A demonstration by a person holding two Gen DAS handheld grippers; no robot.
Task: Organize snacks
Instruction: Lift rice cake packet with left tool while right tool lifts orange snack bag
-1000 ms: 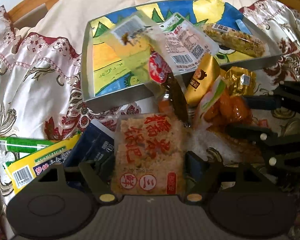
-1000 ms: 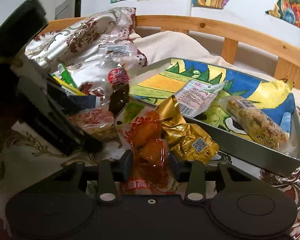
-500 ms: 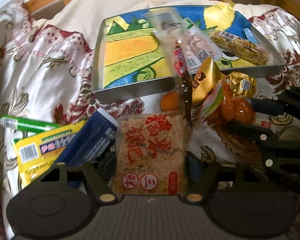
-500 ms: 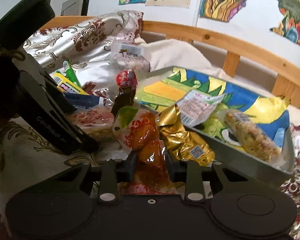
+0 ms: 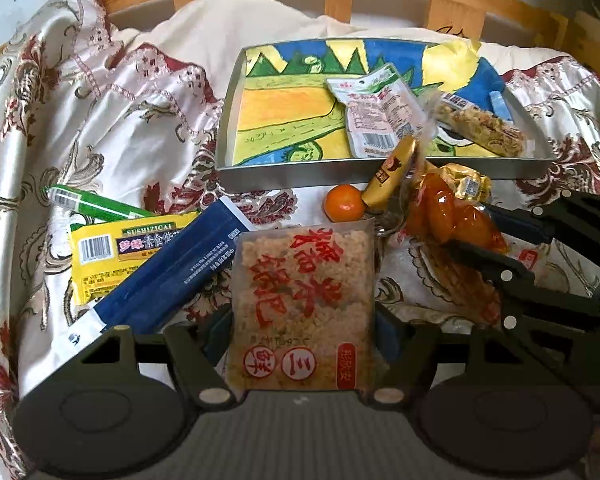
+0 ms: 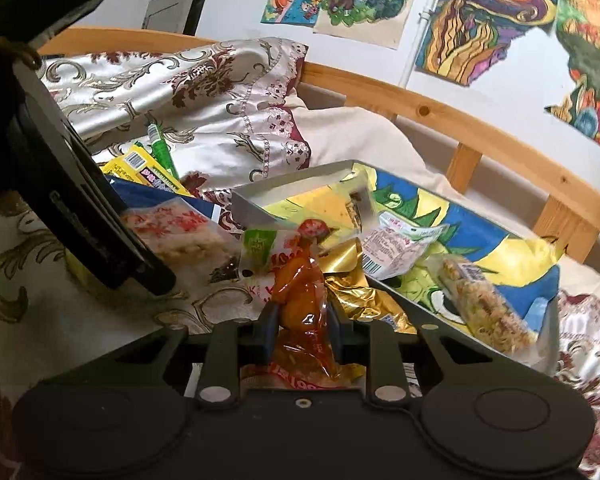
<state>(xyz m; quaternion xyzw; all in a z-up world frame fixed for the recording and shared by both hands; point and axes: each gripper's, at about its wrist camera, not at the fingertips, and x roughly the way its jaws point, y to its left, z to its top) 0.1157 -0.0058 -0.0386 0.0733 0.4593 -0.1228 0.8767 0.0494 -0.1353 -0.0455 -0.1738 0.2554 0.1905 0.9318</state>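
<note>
My left gripper [image 5: 302, 330] is shut on a clear rice-cracker pack with red characters [image 5: 304, 304], held in front of the painted metal tray [image 5: 340, 174]. My right gripper [image 6: 300, 330] is shut on an orange snack pouch [image 6: 300, 304], which also shows in the left wrist view [image 5: 448, 216], held just before the tray's near wall [image 6: 416, 302]. In the tray lie a white and pink packet [image 5: 376, 116] and a grain bar [image 5: 480, 124]. A gold packet [image 5: 392, 172] leans on the tray wall.
A small orange [image 5: 343, 203], a blue pack [image 5: 168, 272], a yellow pack [image 5: 116, 252] and a green tube [image 5: 92, 204] lie on the patterned bedspread left of my grippers. A wooden bed rail [image 6: 460, 120] runs behind the tray.
Both grippers have pulled back and risen with their packs. The clear dark-filled packet that hung upright in front of the tray is gone from that spot. The small orange is now uncovered.
</note>
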